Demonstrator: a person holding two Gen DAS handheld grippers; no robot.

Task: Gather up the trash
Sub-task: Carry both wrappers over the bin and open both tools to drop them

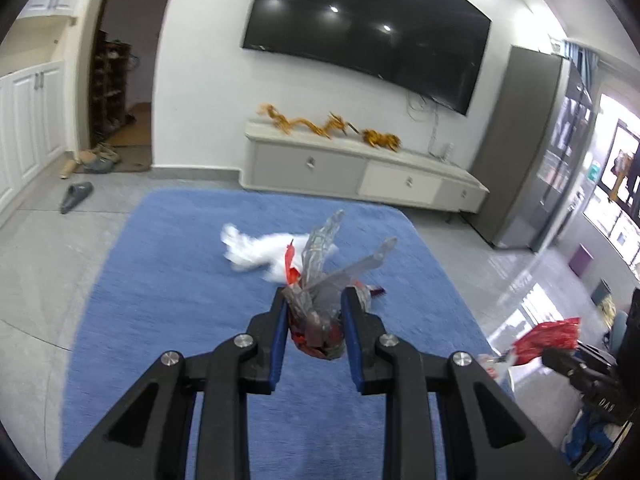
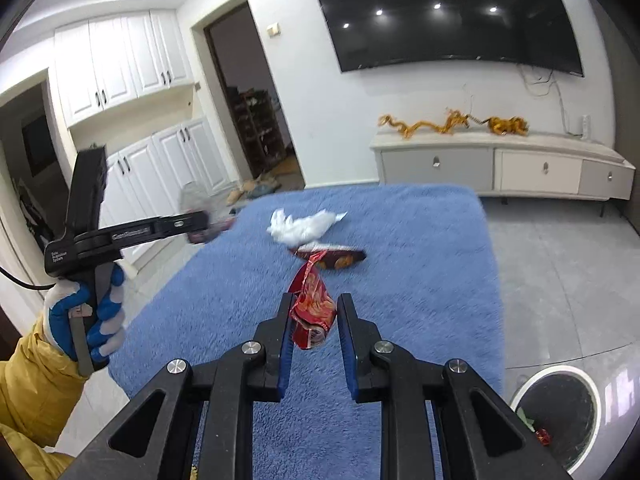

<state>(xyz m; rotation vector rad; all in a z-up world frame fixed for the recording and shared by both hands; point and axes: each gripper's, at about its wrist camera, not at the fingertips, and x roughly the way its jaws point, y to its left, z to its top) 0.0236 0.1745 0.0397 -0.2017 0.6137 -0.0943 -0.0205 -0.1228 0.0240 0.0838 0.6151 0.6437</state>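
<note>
Left gripper (image 1: 316,316) clamping blurred clear wrapper (image 1: 320,280), right gripper (image 2: 314,316) pinching red packet (image 2: 312,312), bin (image 2: 516,400) cut off

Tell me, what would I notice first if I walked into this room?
Probably the two tongs, each shut on crinkly trash above the blue rug: the left tongs pinch a silvery wrapper, the right tongs a red snack bag. Then the white crumpled tissue lying on the rug, and the big black TV on the wall.

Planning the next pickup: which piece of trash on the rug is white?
The crumpled white plastic bag lying farthest back; the dark snack wrapper lies beside it.
</note>
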